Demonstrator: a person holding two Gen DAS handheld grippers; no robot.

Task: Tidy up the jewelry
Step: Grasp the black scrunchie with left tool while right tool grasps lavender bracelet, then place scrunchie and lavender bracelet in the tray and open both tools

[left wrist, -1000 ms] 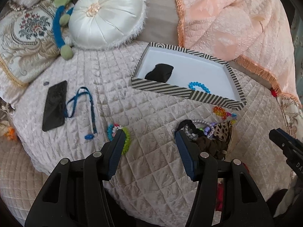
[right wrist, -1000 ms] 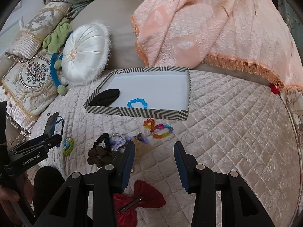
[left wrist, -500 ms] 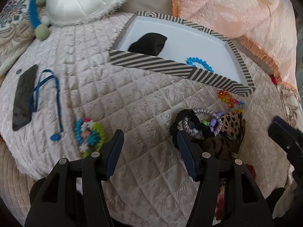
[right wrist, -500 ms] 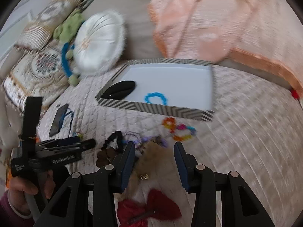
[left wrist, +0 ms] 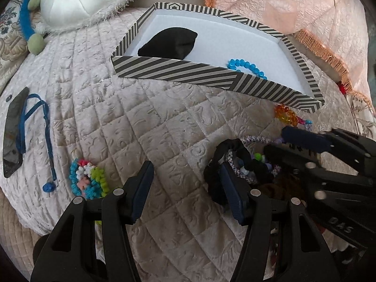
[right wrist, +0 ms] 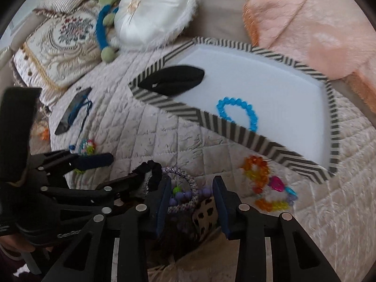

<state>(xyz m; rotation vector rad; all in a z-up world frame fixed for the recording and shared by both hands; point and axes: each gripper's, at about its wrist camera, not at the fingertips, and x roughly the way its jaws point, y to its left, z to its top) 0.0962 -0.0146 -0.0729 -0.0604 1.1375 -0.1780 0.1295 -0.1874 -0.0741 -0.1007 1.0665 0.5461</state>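
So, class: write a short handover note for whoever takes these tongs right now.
Left tongs: open, empty, low beside the hair-tie pile.
Right tongs: open, empty, over that same pile.
Done: blue bead bracelet and a black pouch lie in the striped tray.
Left: the pile, the orange bead bracelet and the bright scrunchie, all on the quilt.

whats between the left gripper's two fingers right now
Only bare quilted bedspread between the open fingers of the left gripper, seen in the left wrist view. The colorful scrunchie lies just outside one finger, the black scrunchie beside the other.
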